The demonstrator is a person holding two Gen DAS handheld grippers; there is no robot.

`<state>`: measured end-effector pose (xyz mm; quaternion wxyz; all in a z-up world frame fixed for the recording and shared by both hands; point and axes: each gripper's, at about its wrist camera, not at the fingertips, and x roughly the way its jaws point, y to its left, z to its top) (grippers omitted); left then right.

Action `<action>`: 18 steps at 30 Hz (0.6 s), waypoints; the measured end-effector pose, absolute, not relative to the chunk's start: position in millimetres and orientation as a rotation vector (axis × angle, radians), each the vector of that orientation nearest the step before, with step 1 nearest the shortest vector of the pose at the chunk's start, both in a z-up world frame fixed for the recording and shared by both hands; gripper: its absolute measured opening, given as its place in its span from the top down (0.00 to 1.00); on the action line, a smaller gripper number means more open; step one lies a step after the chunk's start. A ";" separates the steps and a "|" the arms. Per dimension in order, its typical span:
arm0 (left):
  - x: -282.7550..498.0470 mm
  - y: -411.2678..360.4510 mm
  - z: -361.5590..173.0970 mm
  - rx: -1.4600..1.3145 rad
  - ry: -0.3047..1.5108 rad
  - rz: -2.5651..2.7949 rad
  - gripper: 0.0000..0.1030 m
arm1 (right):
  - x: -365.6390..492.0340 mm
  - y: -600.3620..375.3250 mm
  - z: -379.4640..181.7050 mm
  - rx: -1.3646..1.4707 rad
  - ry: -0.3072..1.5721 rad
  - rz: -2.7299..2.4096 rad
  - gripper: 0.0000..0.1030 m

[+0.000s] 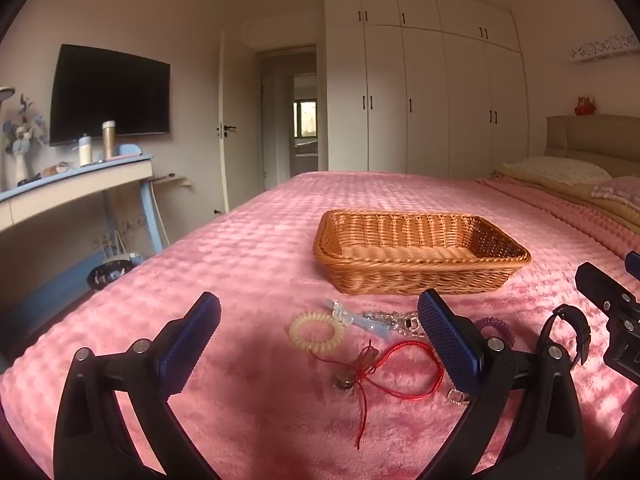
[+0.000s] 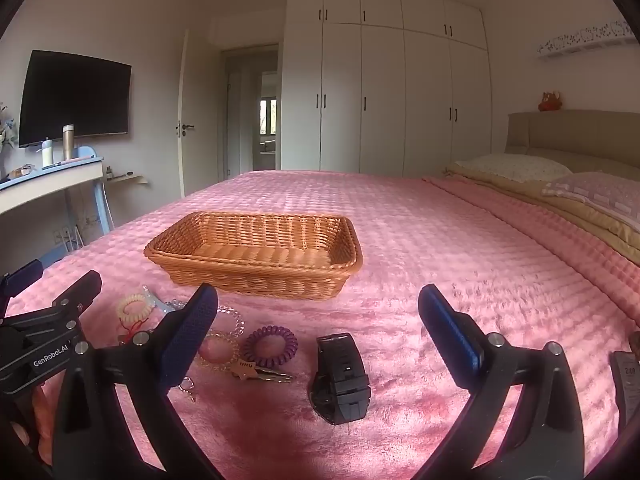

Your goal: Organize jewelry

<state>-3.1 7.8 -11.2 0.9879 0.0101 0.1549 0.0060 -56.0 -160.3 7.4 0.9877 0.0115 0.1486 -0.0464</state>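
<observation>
Bed (image 2: 400, 220): pink cover, basket (image 2: 256, 256) mid-frame.
Watch (image 2: 340, 376): low centre, strap running away from me.
Right claw (image 2: 318, 336): released, nearest.
Left claw (image 1: 320, 344): released, over red cord (image 1: 400, 364).

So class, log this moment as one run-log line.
left gripper: open, over red string bracelet | right gripper: open, over black watch | wicker basket: empty

The left gripper (image 1: 320, 332), spread wide, hovers above the red string bracelet (image 1: 394, 368) near the wicker basket (image 1: 420, 276).
</observation>
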 end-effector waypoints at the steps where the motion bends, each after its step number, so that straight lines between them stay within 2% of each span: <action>1: -3.7 7.9 -11.2 0.021 0.311 0.013 0.07 | -55.9 -160.3 7.5 0.023 0.299 -0.093 0.06; 18: -0.7 4.8 -11.3 0.022 0.317 0.014 0.07 | -55.1 -161.1 7.9 0.024 0.301 -0.094 0.06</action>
